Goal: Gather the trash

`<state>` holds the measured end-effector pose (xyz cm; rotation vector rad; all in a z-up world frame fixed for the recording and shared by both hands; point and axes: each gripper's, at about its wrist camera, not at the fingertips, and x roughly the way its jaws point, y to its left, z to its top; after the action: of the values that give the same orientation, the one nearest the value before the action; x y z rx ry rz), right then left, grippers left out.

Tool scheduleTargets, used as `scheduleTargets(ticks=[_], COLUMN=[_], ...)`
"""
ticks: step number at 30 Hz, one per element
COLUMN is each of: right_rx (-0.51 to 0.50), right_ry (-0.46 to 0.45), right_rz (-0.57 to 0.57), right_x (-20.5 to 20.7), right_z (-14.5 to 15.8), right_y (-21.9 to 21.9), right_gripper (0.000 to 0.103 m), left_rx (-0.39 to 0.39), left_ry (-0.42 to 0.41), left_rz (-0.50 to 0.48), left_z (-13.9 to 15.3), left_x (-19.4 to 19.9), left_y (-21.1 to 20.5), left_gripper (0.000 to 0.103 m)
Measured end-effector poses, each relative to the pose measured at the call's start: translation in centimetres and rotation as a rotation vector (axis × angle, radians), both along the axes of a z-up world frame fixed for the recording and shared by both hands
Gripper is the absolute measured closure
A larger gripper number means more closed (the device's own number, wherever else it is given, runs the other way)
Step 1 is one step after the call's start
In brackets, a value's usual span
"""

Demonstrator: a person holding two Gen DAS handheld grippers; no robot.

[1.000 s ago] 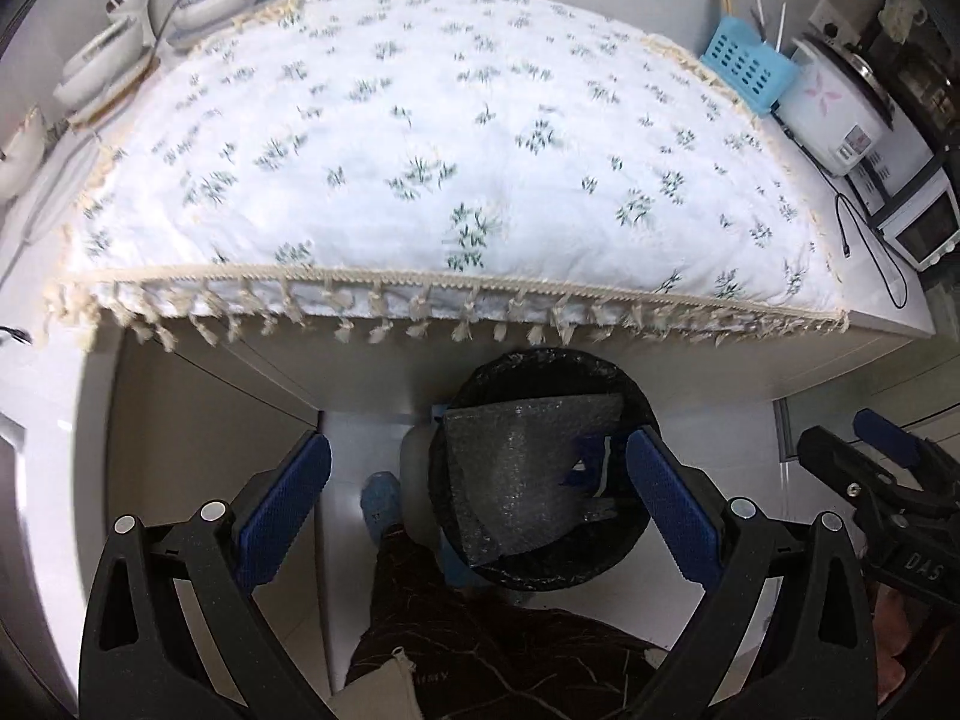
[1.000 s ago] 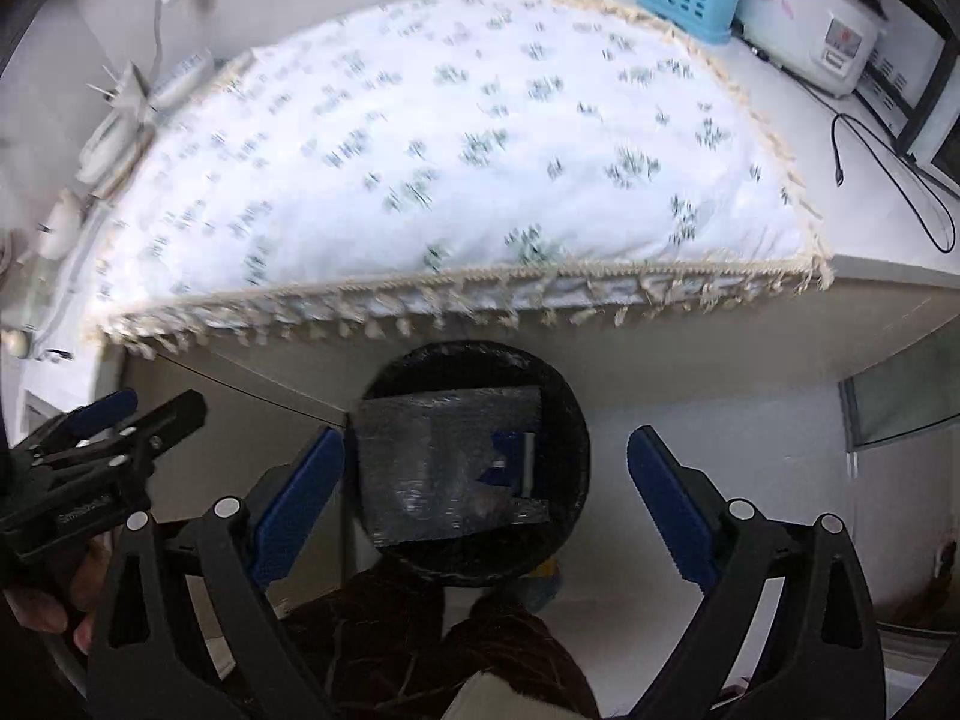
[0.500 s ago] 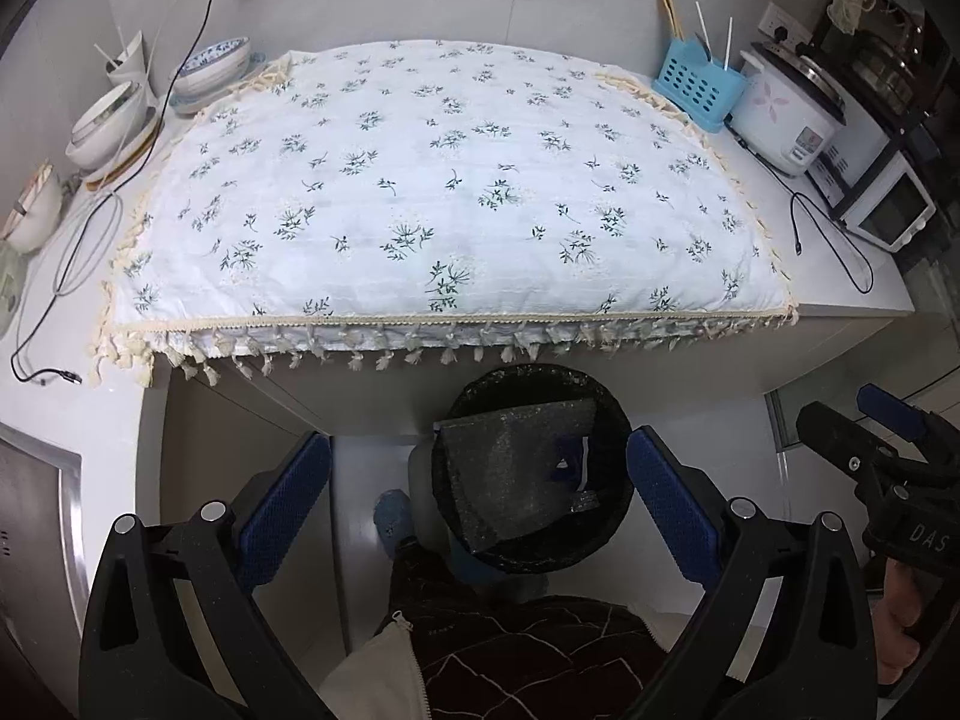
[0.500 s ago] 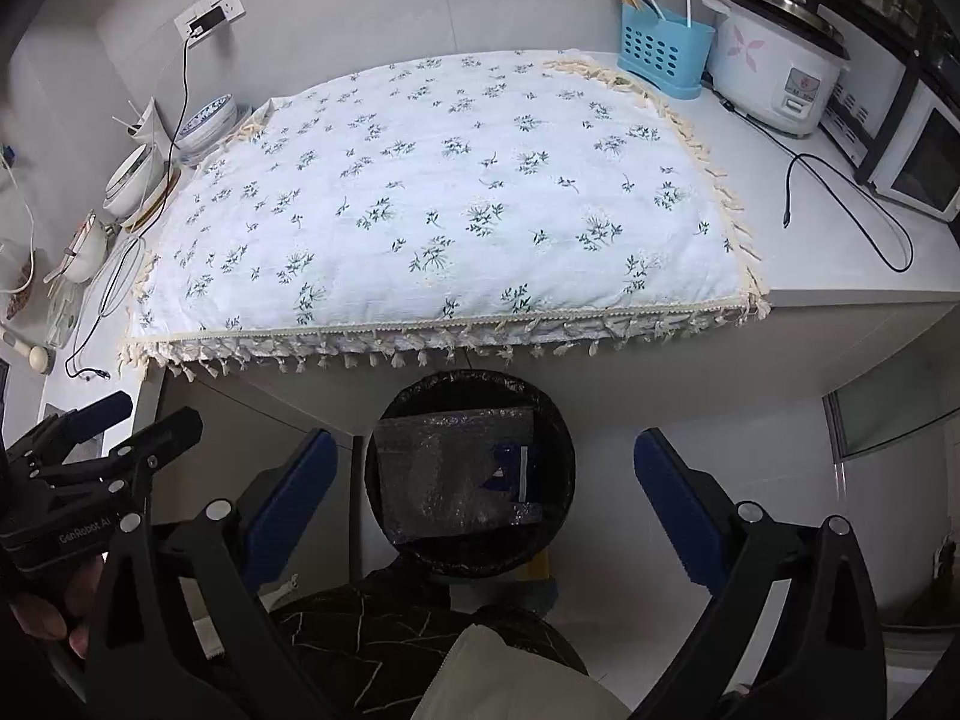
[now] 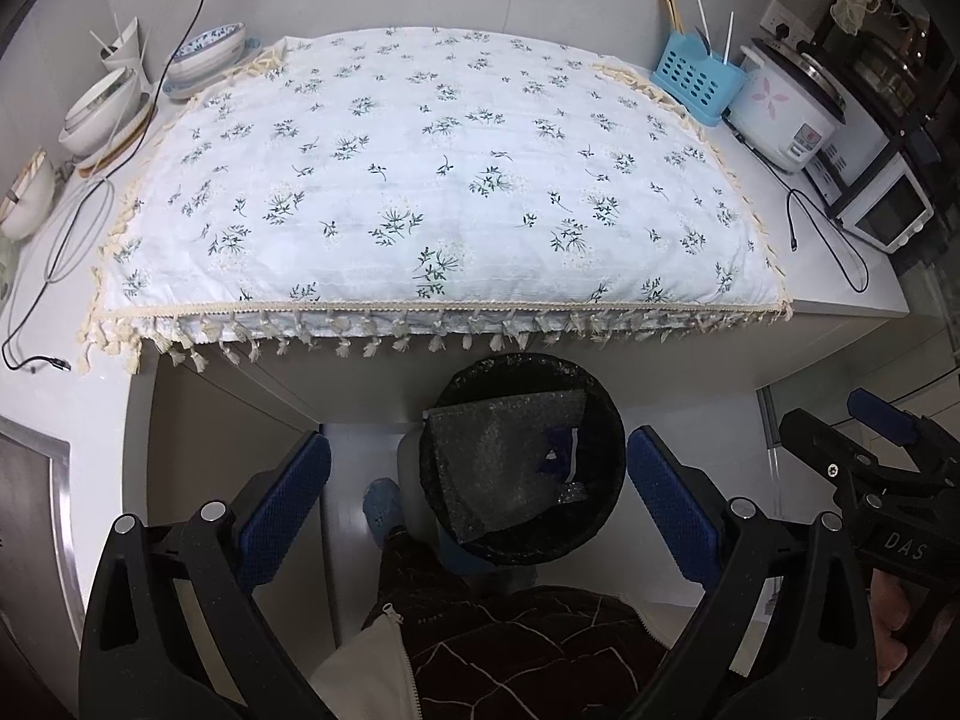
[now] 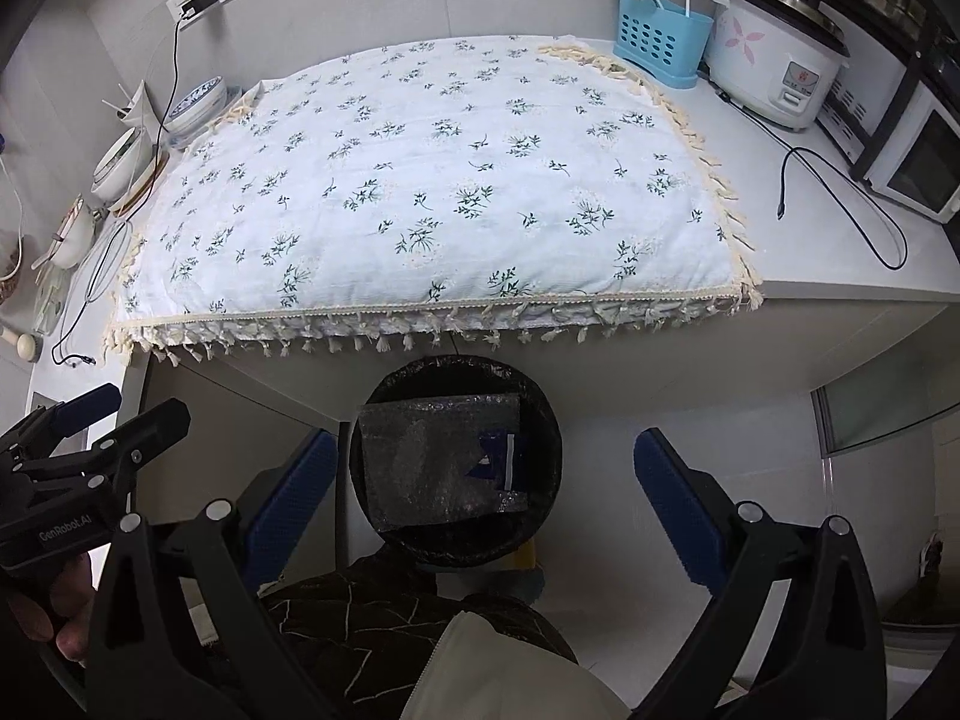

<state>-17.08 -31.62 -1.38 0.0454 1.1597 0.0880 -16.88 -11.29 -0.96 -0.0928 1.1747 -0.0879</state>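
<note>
A round black trash bin [image 5: 588, 384] [image 6: 543, 396] stands on the floor under the counter's front edge. A sheet of bubble wrap [image 5: 504, 468] [image 6: 432, 462] lies inside it with a small blue and white piece [image 5: 564, 456] [image 6: 498, 459] on top. My left gripper [image 5: 477, 504] is open and empty, held high above the bin. My right gripper [image 6: 483, 498] is open and empty, also above the bin. Each gripper shows at the edge of the other's view, the right one [image 5: 864, 456] and the left one [image 6: 90, 432].
A floral white cloth [image 5: 432, 180] [image 6: 432, 192] with tassels covers the counter. Bowls [image 5: 102, 114] and cables sit at the left. A blue utensil basket [image 5: 696, 81], a rice cooker [image 5: 786, 114] and a toaster oven [image 5: 888, 210] stand at the right. The person's dark clothing [image 5: 516, 648] is below.
Both grippers have risen and pulled back from the bin, so more of the counter and back wall shows. Both stay open and empty.
</note>
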Motion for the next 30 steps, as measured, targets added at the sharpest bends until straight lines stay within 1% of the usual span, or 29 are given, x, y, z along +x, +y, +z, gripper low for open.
scheduleTargets(ticks=[26,30], right_rx=[-0.004,-0.006], right_ry=[0.012,0.017], right_rz=[0.015,0.022], right_x=[-0.1,-0.07], right_z=[-0.38,-0.49], right_y=[0.5,0.65], right_gripper=[0.008,0.008], left_rx=[0.001,0.017], left_ry=[0.026,0.027], left_rz=[0.015,0.028], left_z=[-0.49,-0.48], left_x=[-0.14,-0.2], left_y=[0.17,0.3], left_gripper=[0.006,0.006])
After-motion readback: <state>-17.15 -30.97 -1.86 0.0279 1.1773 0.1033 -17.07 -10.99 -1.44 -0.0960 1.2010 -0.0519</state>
